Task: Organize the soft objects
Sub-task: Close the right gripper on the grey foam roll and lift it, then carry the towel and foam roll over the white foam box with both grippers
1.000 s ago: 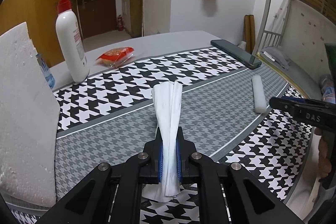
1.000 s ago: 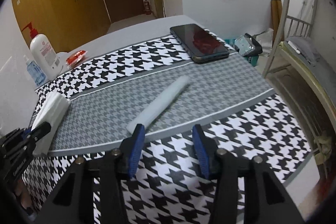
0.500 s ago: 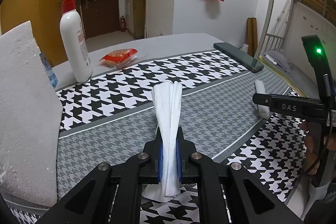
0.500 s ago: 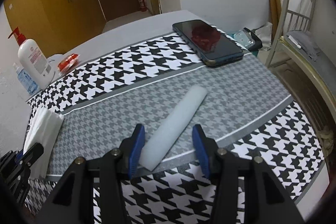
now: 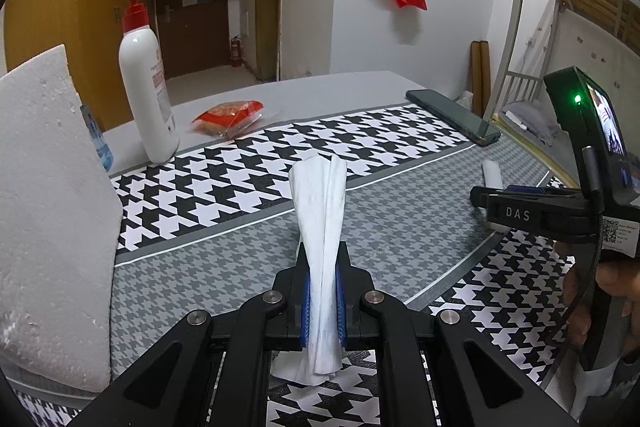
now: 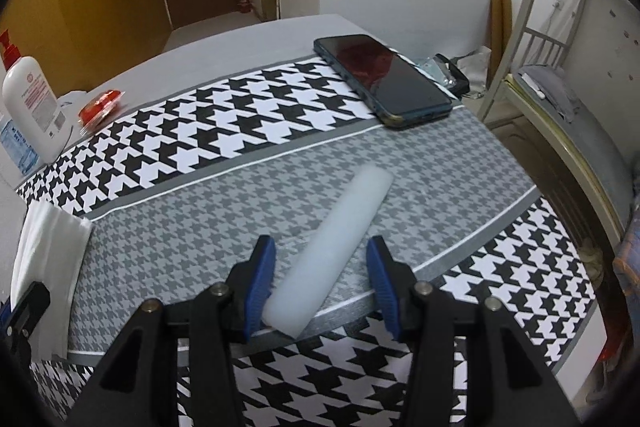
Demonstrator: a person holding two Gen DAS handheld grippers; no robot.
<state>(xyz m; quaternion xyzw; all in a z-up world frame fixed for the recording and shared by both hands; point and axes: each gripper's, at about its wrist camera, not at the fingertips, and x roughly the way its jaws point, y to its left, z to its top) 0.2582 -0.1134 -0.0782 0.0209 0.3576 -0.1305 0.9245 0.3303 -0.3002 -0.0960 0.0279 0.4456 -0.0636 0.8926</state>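
We have the folded white cloth point(image 5: 322, 227) pinched upright between the blue pads of our left gripper point(image 5: 323, 297), its lower end bunched against the houndstooth table cover point(image 5: 224, 183) near the front edge. The second soft thing, a pale foam roll point(image 6: 332, 251), lies flat on the grey band of the cover, and our right gripper point(image 6: 320, 287) straddles its near end with the jaws spread wide, one pad just beside the roll and the other apart from it. So we judge the task about midway: one piece is in hand, the other is lined up but not yet grasped, and neither has reached a final place.

Where the things are meant to go we cannot tell; no bin or tray shows in either view. A white foam board point(image 5: 48, 211) stands at the left edge, cut off by the frame. From the left view, the right gripper body hides most of the roll. Further out sit a pump bottle point(image 5: 146, 87), a red snack packet point(image 5: 228, 113) and a dark phone point(image 6: 382, 79), all well clear of our work.
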